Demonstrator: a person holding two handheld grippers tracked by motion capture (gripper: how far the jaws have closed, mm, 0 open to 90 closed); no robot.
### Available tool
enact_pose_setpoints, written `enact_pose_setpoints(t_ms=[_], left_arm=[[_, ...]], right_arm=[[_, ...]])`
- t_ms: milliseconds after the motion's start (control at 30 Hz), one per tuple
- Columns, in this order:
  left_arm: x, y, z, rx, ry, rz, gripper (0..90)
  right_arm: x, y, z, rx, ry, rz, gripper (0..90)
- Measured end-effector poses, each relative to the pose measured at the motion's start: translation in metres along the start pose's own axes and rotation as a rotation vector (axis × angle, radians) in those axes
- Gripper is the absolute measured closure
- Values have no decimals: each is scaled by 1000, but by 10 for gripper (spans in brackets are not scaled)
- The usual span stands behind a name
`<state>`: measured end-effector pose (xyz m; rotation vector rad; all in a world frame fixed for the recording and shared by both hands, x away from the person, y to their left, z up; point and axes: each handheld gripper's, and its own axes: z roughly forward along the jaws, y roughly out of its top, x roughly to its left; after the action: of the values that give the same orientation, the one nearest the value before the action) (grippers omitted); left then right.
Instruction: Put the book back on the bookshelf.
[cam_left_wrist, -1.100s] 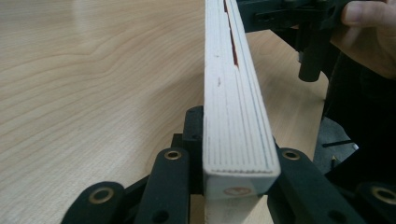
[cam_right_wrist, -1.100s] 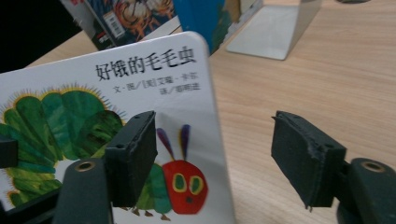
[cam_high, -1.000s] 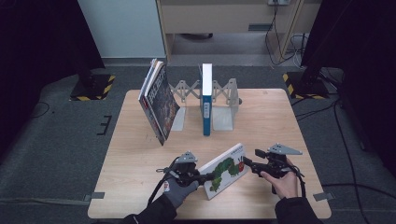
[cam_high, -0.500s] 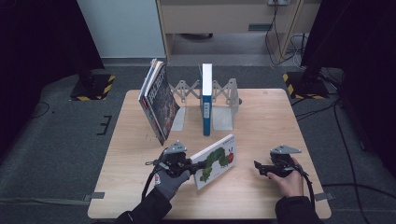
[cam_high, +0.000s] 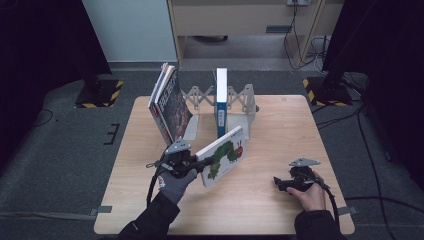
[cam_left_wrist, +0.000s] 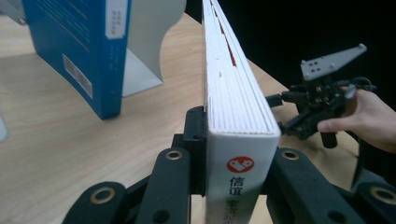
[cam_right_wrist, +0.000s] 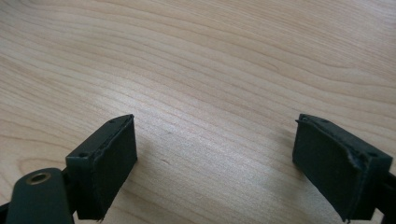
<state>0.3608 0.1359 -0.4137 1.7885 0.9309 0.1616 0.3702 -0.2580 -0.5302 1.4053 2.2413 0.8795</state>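
The left gripper (cam_high: 204, 161) grips the picture book (cam_high: 223, 155) by its spine end, held on edge above the table (cam_high: 280, 130), its long axis pointing toward the bookend rack (cam_high: 240, 102) just beyond. The right gripper (cam_high: 278, 183) rests apart, fingers (cam_right_wrist: 107, 163) spread and empty.

The white book's spine (cam_left_wrist: 240, 186) bears a red round logo — then the characters 信谊.
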Motion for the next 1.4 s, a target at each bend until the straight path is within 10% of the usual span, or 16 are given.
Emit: enact_pose_setpoints(t_ms=[1400], left_arm=[[5, 72, 83, -165, 251, 26, 752]], right_arm=[[0, -7, 6, -60, -22, -14, 33]])
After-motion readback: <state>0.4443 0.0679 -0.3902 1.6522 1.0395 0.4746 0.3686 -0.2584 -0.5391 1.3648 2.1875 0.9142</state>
